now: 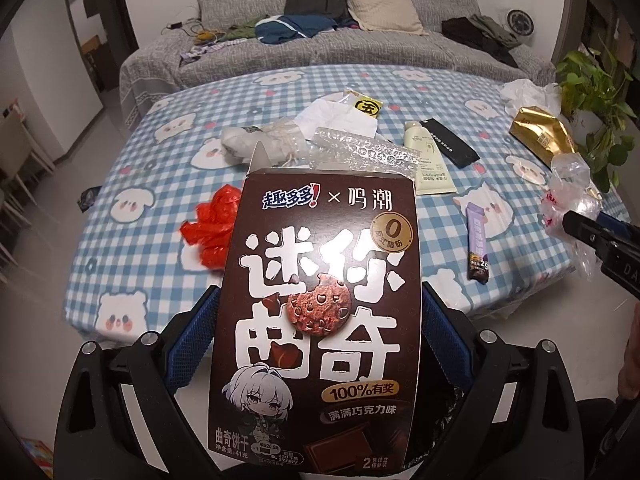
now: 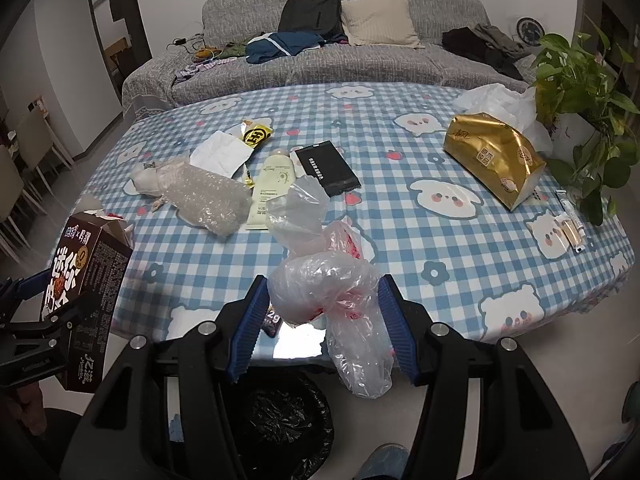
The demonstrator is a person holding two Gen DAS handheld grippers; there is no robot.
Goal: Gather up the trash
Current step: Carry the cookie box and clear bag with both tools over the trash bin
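The left gripper (image 1: 320, 320) is clamped on a brown cookie box (image 1: 320, 312), its blue pads pressed against the box's two long sides; the box stands upright with its top flap open, lifted off the table (image 1: 280, 92). The right gripper (image 2: 324, 320) holds a crumpled clear plastic bag (image 2: 324, 292) with red print between its blue pads, partway closed around it, and the bag's loose end hangs down below the fingers. Both grippers are at the near edge of the table, the left one by the near left corner. Under the right gripper, on the floor just off the near edge, stands a bin with a black liner (image 2: 284, 420).

Trash remains on the checked cloth: a red plastic bag (image 1: 210, 232) near the left edge, a roll of bubble wrap (image 2: 208, 200) and white paper (image 2: 220, 154) toward the middle, a pale tube (image 2: 272, 188) beside a black packet (image 2: 328, 172), and a purple sachet (image 1: 478, 246) near the front edge. A gold tissue pack (image 2: 492, 160) and a white bag (image 2: 500, 100) lie at the far right corner, next to a potted plant (image 2: 580, 80).
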